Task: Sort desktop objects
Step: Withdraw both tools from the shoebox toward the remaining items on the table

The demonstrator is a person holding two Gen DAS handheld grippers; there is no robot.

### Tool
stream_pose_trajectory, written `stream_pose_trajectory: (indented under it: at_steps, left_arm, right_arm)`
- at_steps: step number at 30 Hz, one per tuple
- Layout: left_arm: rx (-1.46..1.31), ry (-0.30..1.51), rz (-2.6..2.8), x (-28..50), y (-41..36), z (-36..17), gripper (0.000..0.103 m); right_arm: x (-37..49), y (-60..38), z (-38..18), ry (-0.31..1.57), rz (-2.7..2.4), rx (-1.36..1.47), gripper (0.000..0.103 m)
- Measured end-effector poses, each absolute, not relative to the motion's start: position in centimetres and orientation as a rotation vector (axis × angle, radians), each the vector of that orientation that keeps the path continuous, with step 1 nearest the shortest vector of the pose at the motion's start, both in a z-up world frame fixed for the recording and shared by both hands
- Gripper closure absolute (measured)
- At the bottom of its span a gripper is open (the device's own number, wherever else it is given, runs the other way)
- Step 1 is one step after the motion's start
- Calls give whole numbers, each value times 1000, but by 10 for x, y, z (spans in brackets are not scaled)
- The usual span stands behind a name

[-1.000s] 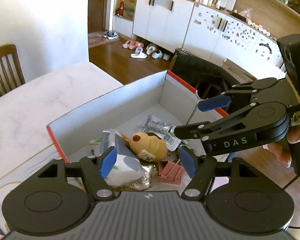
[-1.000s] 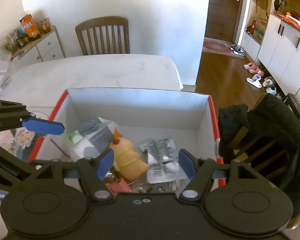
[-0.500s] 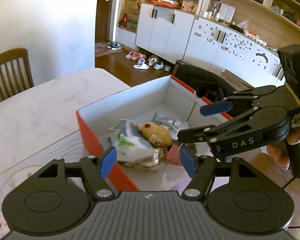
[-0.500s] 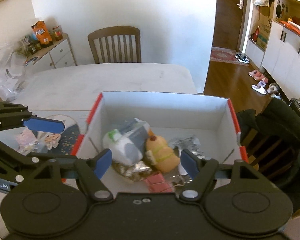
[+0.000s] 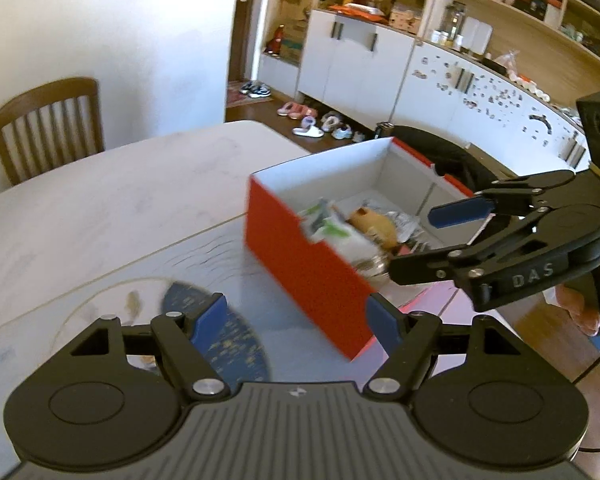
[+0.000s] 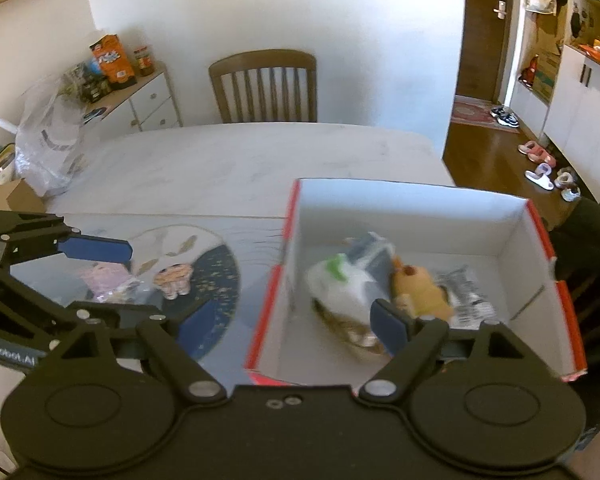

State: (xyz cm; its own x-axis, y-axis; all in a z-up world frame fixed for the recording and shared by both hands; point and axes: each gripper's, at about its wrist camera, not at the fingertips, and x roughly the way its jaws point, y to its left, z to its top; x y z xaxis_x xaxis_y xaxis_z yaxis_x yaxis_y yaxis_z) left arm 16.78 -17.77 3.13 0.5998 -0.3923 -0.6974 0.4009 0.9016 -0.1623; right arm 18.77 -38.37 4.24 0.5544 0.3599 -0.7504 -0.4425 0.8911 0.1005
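Note:
A red cardboard box (image 6: 380,208) with white inner walls stands on the table; its red side (image 5: 300,268) faces me in the left wrist view. Inside lie a white and green packet (image 6: 340,284), a tan plush toy (image 6: 418,288) and a silver printed packet (image 6: 464,292). My right gripper (image 6: 292,326) hovers over the box's near left corner, its jaws opening with nothing between them. My left gripper (image 5: 296,320) is over the mat, left of the box, its jaws also opening and holding nothing. On the mat (image 6: 216,292) lie a pink item (image 6: 104,280) and a small striped toy (image 6: 172,280).
A wooden chair (image 6: 264,84) stands at the table's far side. A clear plastic bag (image 6: 48,140) and a brown carton (image 6: 16,196) sit at the table's far left. A dark jacket (image 6: 592,232) hangs on a chair just right of the box. A hand (image 5: 580,304) holds the right gripper.
Both grippers have drawn back and to the left, from over the box's contents to its left side and the mat. Both pairs of jaws stand wider than before.

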Motion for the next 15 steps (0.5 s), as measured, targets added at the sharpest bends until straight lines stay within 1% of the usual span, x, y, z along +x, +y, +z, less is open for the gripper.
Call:
stream_pose_trajectory:
  at_steps: [2, 4, 7, 10, 11, 12, 15]
  left_arm:
    - [3, 810, -442, 166, -162, 29, 27]
    - [-8, 813, -432, 164, -148, 27, 23]
    - [-9, 805, -415, 159, -128, 23, 22]
    - [-8, 802, -394, 155, -110, 17, 12]
    - [-6, 799, -386, 153, -105, 15, 5]
    - [-4, 796, -376, 152, -100, 12, 0]
    - [-2, 787, -348, 149, -84, 6, 0]
  right_arm:
    - [186, -373, 41, 864, 480, -106, 16]
    - [185, -362, 40, 865, 484, -105, 15]
    - [182, -346, 38, 862, 494, -102, 12]
    - [179, -330, 36, 858, 511, -109, 10]
    - [178, -325, 35, 856, 517, -115, 7]
    - [177, -319, 34, 848, 526, -119, 6]
    - [177, -303, 31, 835, 547, -128, 5]
